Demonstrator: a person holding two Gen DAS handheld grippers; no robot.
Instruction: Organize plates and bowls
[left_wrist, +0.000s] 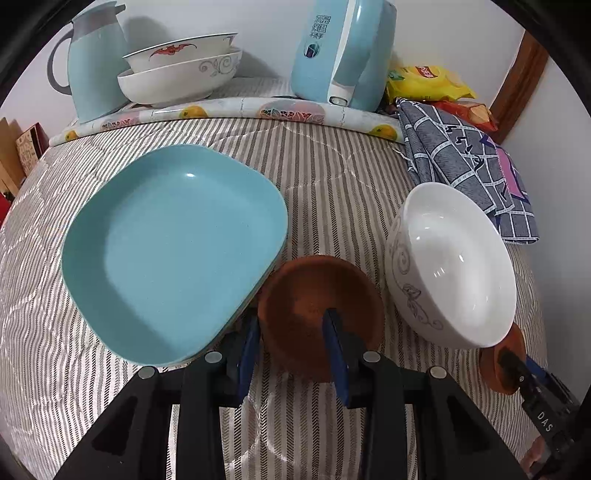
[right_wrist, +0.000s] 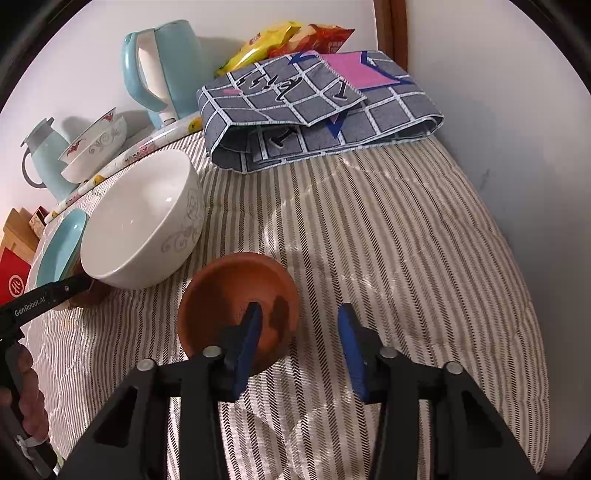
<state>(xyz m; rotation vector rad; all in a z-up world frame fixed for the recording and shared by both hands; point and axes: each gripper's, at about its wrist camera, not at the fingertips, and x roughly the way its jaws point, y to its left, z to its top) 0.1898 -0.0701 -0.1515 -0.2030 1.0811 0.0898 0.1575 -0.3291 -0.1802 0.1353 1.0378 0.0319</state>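
On the striped bedcover (left_wrist: 332, 177), which carries everything here, the largest thing is the blue plate (left_wrist: 173, 251), lying toward the left edge on top of at least one more plate. Next in size is the white bowl (left_wrist: 450, 266), seen near the right side in the left wrist view, close to the folded checked cloth (left_wrist: 461, 155). Between the plate and the white bowl a brown bowl (left_wrist: 317, 306) is found, with its rim touching or just under the edge of the plate stack. A smaller brown dish (right_wrist: 240, 310) is placed in front of the white bowl, near the front edge.

The left gripper (left_wrist: 291, 350) is held wide, with one finger inside the brown bowl and the other outside its left wall, so the wall stands between the fingers but is not yet pinched. The right gripper (right_wrist: 301, 347) is also held wide; its left finger is inside the brown dish and the other finger is over bare cover, with the near right wall between them.

The next move is judged to be a closing on each wall, each hand being nearest to its own dish.
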